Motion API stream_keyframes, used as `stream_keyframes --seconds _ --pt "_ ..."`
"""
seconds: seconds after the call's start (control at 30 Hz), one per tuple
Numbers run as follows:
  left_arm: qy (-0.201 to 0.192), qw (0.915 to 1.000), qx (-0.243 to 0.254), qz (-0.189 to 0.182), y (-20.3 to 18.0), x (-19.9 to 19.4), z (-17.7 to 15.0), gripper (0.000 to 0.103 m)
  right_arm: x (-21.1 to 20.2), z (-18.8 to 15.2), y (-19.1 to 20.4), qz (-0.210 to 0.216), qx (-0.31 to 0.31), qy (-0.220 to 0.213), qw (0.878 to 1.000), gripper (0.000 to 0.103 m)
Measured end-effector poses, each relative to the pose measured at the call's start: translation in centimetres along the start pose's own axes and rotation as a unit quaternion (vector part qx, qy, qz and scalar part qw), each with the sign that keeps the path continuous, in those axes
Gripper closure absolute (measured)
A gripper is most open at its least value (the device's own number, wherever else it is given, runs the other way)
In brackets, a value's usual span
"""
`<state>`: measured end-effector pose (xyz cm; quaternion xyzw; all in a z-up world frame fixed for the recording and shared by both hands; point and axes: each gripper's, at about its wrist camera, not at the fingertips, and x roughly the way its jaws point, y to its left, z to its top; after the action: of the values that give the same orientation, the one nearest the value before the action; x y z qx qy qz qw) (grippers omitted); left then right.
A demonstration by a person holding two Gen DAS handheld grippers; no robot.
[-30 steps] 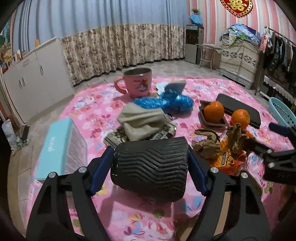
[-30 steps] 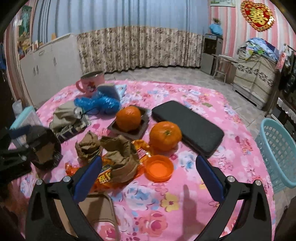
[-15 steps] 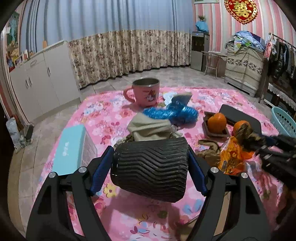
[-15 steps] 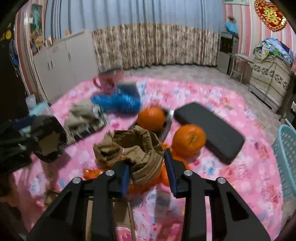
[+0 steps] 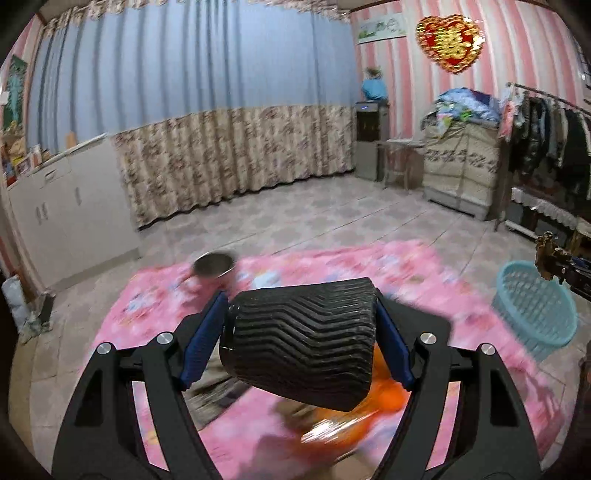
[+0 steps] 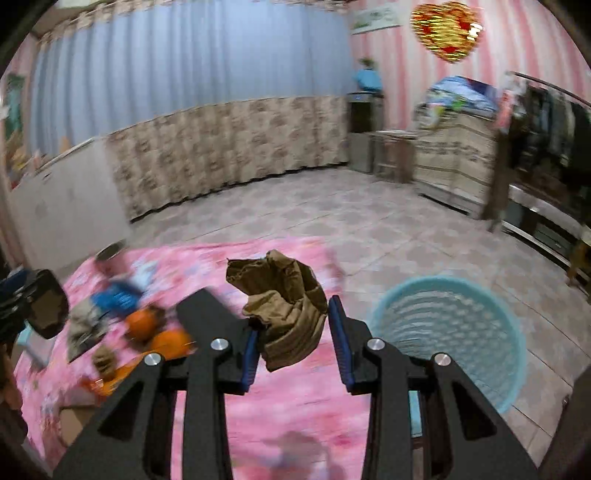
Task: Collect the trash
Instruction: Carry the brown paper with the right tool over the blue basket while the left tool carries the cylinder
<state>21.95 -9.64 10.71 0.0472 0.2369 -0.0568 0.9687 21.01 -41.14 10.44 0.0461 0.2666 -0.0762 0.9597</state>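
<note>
Right tool (image 6: 292, 345) clenched on crumpled brown paper wad (image 6: 284, 310), lifted above pink flowered table (image 6: 295, 406) beside light-blue plastic mesh basket (image 6: 448, 332); probably light, soft, crushable, best pinched mid-bulk; left tool (image 5: 297, 345) grasping black ribbed paper cup (image 5: 299, 339).

From my left wrist feed, the only sign I can read is the gold double-happiness character, 囍, on the red heart decoration (image 5: 448, 42) hanging on the striped wall. On my right wrist feed that heart decoration (image 6: 445, 31) is blurred past reading. The framed picture (image 5: 380, 27) beside it is too small to show any lettering.
</note>
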Motion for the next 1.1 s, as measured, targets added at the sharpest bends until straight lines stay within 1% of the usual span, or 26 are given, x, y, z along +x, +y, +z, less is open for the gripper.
stream_keyframes --seconds 0.07,0.1,0.17,0.2,0.3,0.4,0.53,0.63,0.73,0.83,0.9,1.0,1.1 --pt "-0.005 0.9998 0.003 -0.017 -2.4 0.4 1.1 0.028 0.3 0.5 -2.7 -0.046 -0.001 -0.013 0.999 0.068" --pt "-0.007 0.9995 0.004 -0.03 -4.1 0.8 1.6 0.028 0.5 0.5 -4.6 -0.074 0.005 -0.02 0.997 0.068" --pt "-0.004 0.9988 0.007 -0.049 -6.9 1.5 2.1 0.028 1.1 -0.1 -7.3 -0.1 0.022 -0.018 0.995 0.068" --pt "0.0 0.9981 0.008 -0.06 -8.8 2.2 2.2 0.028 1.8 -0.7 -8.9 -0.108 0.033 -0.005 0.994 0.068" --pt "0.021 0.9956 0.019 -0.09 -13.9 4.4 2.1 0.028 3.1 -1.5 -12.1 -0.13 0.045 0.019 0.99 0.068" --pt "0.033 0.9916 0.037 -0.119 -18.9 6.1 1.9 0.028 3.3 -2.0 -14.9 -0.121 0.074 0.033 0.989 0.068" --pt "0.043 0.9849 0.059 -0.157 -25.1 8.0 1.7 0.028 3.0 -2.9 -17.2 -0.128 0.083 0.042 0.987 0.068" --pt "0.047 0.9809 0.075 -0.173 -28.8 9.6 1.5 0.028 4.0 -3.8 -18.9 -0.135 0.1 0.052 0.984 0.068" --pt "0.064 0.9761 0.081 -0.191 -31.8 11.3 1.2 0.028 4.5 -4.1 -20.2 -0.13 0.129 0.051 0.982 0.068" --pt "0.074 0.9715 0.092 -0.206 -34.1 12.0 0.8 0.028 4.8 -4.2 -20.5 -0.126 0.136 0.05 0.981 0.068" --pt "0.073 0.9697 0.101 -0.21 -35.3 12.3 0.6 0.028 5.0 -4.2 -20.7 -0.127 0.133 0.052 0.982 0.068" --pt "0.074 0.9689 0.111 -0.208 -36.4 12.7 0.3 0.028 5.5 -4.2 -20.8 -0.127 0.137 0.055 0.981 0.068" --pt "0.077 0.9686 0.106 -0.211 -36.4 12.9 0.1 0.028 5.7 -4.2 -20.4 -0.116 0.143 0.054 0.981 0.068"
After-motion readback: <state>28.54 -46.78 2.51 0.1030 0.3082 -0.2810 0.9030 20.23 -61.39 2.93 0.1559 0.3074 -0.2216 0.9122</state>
